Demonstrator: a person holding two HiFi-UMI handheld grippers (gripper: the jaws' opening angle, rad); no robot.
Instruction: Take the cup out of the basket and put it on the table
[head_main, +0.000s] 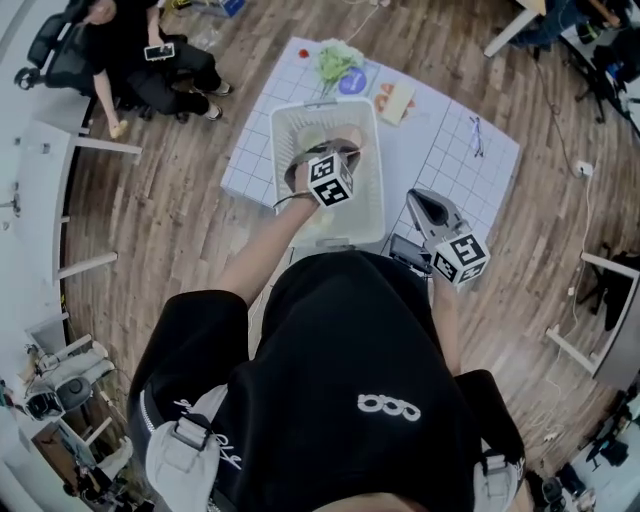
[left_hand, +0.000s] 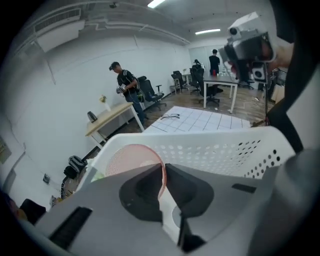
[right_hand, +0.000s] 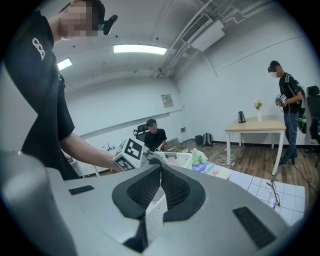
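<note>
closest to the lens are the dark pads of my left gripper (left_hand: 164, 169), drawn narrow and pinching the thin rim of the pink cup (left_hand: 131, 159), one pad inside the wall and one outside. the cup hangs from that pinch with its round pink face toward my camera and the perforated walls of the white basket (left_hand: 225, 149) around it. whether it is clear of the basket's rim i cannot tell.

it looks like thin plastic, so i judge it light and stiff enough that a modest squeeze will hold it. it also looks smooth, and held at one spot on the rim it could swivel or slip if swung fast. the rim is the sensible place to grip, since the wall is the only part narrow enough for my pads. a deeper bite down the wall would steady it.

my right gripper (right_hand: 160, 169) has its jaws drawn together just beside the basket's right side. perforated white, like the basket's wall, shows in the slit between them, and i cannot tell whether it is pinched there or only seen beyond. bare gridded table (head_main: 445, 150) lies to the right of the basket, with room to stand the cup upright.
</note>
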